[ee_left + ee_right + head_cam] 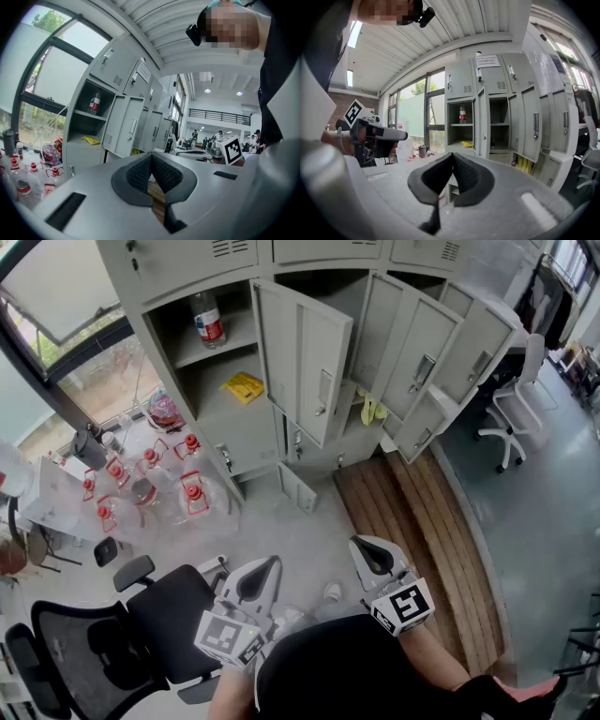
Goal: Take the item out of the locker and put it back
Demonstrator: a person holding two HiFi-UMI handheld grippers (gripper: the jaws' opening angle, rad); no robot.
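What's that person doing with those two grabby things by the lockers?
A person stands a little way back from the open locker, holding the left gripper and the right gripper. Both have their fingers shut together with nothing in them. Inside the locker, a bottle stands on the upper shelf and a yellow item lies on the shelf below. Neither is being touched.

Open locker point(139, 292), left bay: upper shelf point(240, 334) carries one clear bottle point(208, 320) with a red label, upright, toward the left wall. Lower shelf point(216, 411) carries a flat yellow packet point(245, 387), lying toward the right side. Grey floor point(300, 535) below: cluster of clear jugs point(150, 486) with red caps at left, wooden slat platform point(412, 531) before the right-hand doors, black chair point(141, 615) nearest, white chair point(511, 418) far right.
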